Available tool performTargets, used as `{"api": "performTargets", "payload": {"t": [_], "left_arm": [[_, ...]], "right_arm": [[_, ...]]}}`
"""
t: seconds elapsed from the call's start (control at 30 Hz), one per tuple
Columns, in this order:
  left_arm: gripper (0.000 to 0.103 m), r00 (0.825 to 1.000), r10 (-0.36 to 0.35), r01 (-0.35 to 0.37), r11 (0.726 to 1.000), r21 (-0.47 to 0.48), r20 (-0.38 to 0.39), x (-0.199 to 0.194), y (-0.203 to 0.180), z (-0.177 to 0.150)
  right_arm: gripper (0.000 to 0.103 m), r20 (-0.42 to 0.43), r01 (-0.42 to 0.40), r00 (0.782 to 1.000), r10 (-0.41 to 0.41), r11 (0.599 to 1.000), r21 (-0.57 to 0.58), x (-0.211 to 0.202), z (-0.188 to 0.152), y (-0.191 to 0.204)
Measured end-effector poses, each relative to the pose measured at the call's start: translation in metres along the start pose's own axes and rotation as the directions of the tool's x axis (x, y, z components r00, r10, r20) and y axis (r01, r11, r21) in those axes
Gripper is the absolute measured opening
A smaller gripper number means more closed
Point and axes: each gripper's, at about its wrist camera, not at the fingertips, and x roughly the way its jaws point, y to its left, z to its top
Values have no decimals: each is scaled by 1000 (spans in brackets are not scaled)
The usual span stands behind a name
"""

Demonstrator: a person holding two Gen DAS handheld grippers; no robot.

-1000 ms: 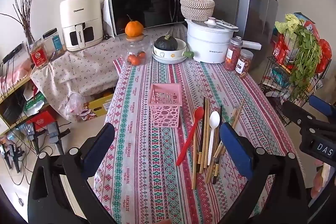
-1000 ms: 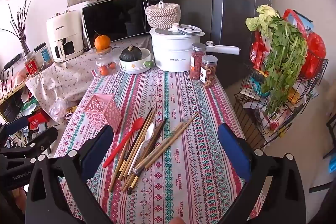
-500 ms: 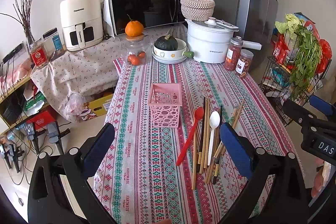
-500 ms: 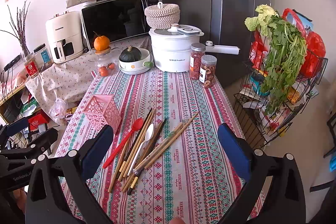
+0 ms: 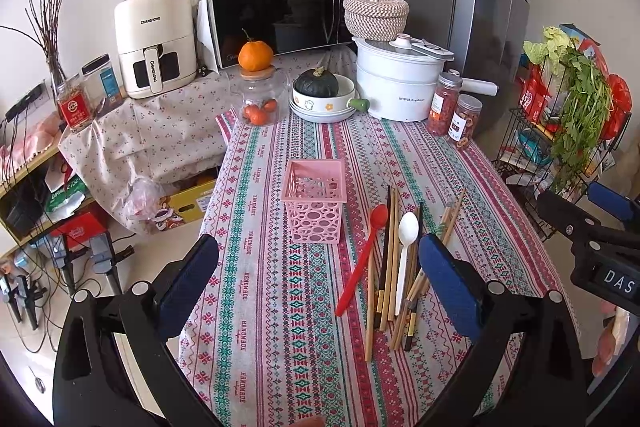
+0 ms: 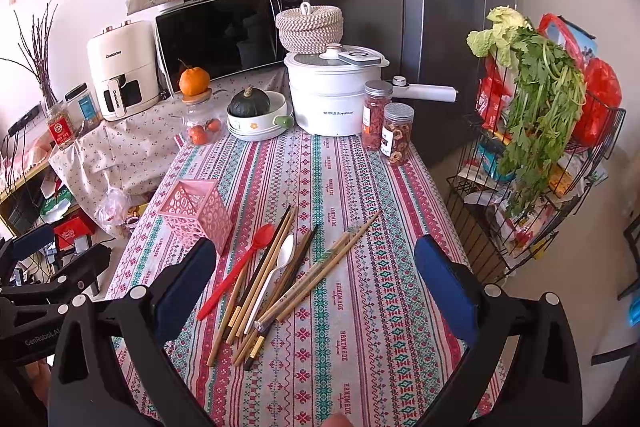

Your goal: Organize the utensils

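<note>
Both grippers, L (image 5: 318, 281) & R (image 6: 312, 283), hovered over counter (image 6: 360, 327), jaws wide, empty. Utensil pile (image 6: 276, 275) lay loose beside pink basket (image 6: 196, 213), prob. its destination.

The table (image 5: 280, 327) is covered by a woven cloth, matt, with printed stripes. The basket (image 5: 314, 205) looks like pink plastic, pierced with round holes and faintly shiny. The red spoon (image 5: 362, 259) and the white spoon (image 5: 405, 255) are smooth plastic, the red one glossier. Most chopsticks (image 6: 320, 277) look like pale wood or bamboo with a dull finish; a few are dark and smoother. At the table's far edge, the white pot (image 6: 330, 99) is glossy plastic, the two jars (image 6: 386, 127) clear with metal-looking lids, and the lidded round basket (image 6: 310, 27) coarse and woven. The fridge (image 6: 452, 7) has a brushed, satin metal face. The finger pads (image 5: 448, 287) of the left gripper look like blue textured rubber on matt black plastic.
</note>
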Motion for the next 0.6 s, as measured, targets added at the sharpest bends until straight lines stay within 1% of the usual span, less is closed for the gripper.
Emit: {"api": "performTargets", "payload": {"t": [0.6], "left_arm": [[96, 1000, 1, -1, 1000, 0, 7, -2, -2, 0]], "right_arm": [[97, -3, 1, 1000, -1, 1000, 2, 1, -1, 0]]}}
